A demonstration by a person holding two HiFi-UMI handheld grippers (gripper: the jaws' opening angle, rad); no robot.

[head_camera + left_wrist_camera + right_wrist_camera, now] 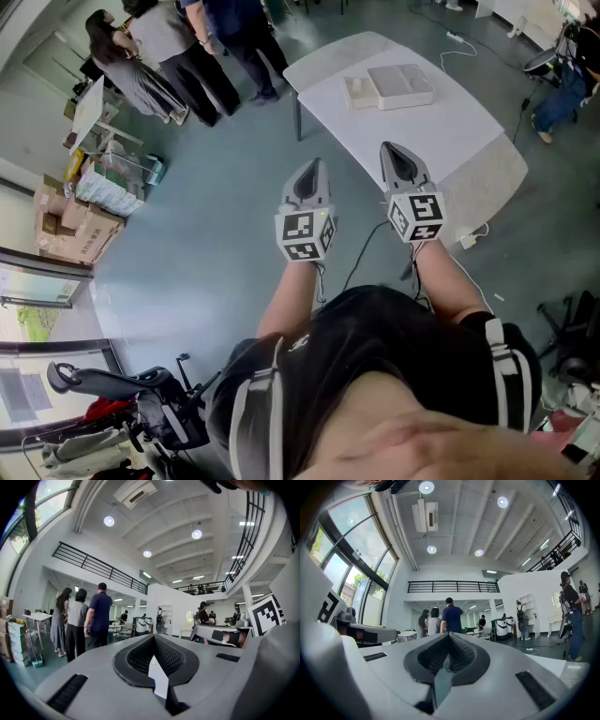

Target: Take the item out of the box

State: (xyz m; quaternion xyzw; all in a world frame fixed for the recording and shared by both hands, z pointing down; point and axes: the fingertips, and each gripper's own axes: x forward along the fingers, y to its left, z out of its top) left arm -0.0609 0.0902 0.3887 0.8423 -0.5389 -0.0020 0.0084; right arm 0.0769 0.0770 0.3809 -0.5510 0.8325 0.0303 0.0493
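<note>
Both grippers shut and empty, short of the table.
Left gripper (pixel 316 166) and right gripper (pixel 393 148): jaws pressed together, pinching nothing, just before the table (pixel 469 131). White box (pixel 401 86) lies on the table's far part; contents unreadable.

A white desk (pixel 441 131) stands on the grey floor (pixel 206 234), seen from above in the head view. On its far part lies a flat white box (pixel 401 86). Just beside the box, on its left, lies a smaller cream-white piece (pixel 359 92).
</note>
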